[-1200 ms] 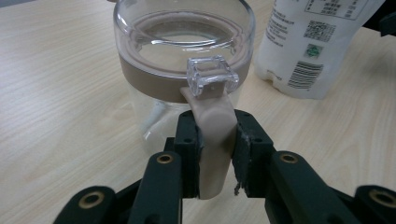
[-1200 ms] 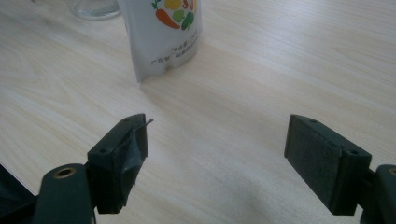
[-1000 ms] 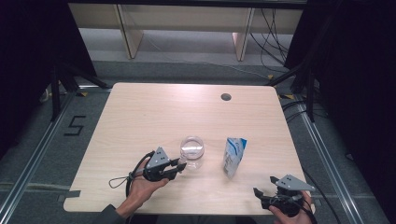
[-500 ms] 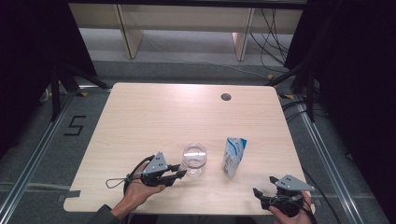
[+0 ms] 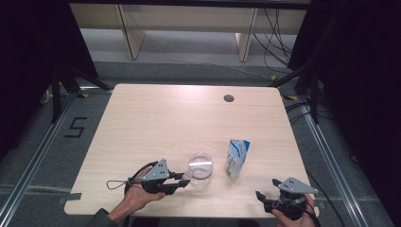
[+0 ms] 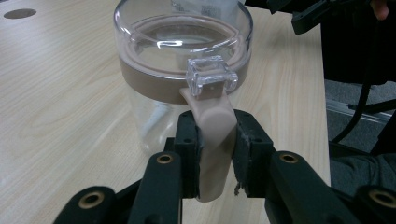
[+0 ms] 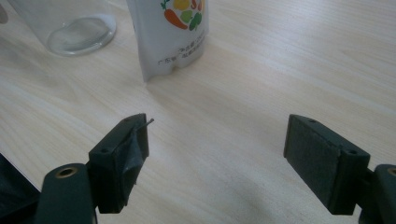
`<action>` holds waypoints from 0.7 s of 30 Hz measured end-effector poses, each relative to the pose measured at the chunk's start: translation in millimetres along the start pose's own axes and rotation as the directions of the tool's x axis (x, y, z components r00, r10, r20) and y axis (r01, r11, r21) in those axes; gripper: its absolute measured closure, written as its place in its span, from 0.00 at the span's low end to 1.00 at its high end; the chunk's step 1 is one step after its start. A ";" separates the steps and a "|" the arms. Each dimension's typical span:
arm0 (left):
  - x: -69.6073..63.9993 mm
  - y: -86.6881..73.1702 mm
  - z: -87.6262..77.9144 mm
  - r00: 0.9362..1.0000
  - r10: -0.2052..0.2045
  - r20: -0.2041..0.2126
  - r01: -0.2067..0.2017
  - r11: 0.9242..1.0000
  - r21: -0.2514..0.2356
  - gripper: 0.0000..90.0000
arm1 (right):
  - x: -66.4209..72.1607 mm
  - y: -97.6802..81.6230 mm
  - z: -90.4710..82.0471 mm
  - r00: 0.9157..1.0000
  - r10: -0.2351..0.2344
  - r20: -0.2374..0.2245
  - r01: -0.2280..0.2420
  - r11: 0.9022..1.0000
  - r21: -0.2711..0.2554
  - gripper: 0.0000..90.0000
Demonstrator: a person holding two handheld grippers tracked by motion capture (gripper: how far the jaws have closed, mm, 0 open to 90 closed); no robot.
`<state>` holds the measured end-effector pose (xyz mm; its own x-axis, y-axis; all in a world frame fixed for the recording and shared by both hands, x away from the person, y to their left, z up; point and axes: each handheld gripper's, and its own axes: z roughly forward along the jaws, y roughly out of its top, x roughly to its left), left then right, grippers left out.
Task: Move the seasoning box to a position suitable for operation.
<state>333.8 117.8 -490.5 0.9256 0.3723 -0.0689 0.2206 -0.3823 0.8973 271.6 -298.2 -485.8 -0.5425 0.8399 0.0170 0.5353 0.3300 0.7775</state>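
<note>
A clear glass jar (image 5: 200,169) (image 6: 182,74) with a clear lid and a tan seal ring stands on the table near the front edge. My left gripper (image 5: 183,180) (image 6: 215,154) is shut on the jar's tan latch handle (image 6: 215,140), which sits pinched between both pads. A white and blue snack pouch (image 5: 236,158) (image 7: 172,32) stands upright just right of the jar. My right gripper (image 5: 265,197) (image 7: 217,142) rests at the front right corner, open, its jaws wide apart with bare table between them, pointing toward the pouch.
The wooden table (image 5: 179,123) has a round cable hole (image 5: 229,98) at the back right. Shelving legs and cables lie on the floor beyond the far edge. A floor marker reading 5 (image 5: 75,126) is to the left.
My left gripper has drawn the jar back toward the front edge and a little right. The right gripper and the pouch have not moved.
</note>
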 end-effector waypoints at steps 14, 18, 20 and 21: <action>11.3 -2.7 -7.2 0.999 -0.007 -0.033 0.008 1.000 0.009 0.79 | 2.7 -0.4 1.0 1.000 0.013 -0.006 -0.013 1.000 -0.001 0.26; 16.2 -3.2 -10.2 0.999 0.006 -0.047 -0.005 1.000 0.016 0.78 | 4.0 -0.2 0.9 1.000 0.025 -0.014 -0.025 1.000 0.012 0.26; 16.4 -3.6 -10.8 0.998 -0.014 -0.067 0.015 1.000 0.013 0.78 | 3.8 -0.3 1.0 1.000 0.022 -0.014 -0.021 1.000 0.010 0.26; 16.0 -4.2 -11.1 0.997 -0.033 -0.075 0.034 0.999 0.015 0.78 | 3.8 -0.3 0.9 1.000 0.021 -0.014 -0.020 1.000 0.010 0.26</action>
<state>344.3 134.7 -490.5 0.8921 0.4471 -0.0651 0.2562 -0.3818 0.8880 270.0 -294.7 -486.6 -0.5406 0.8402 0.0420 0.5529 0.3172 0.7705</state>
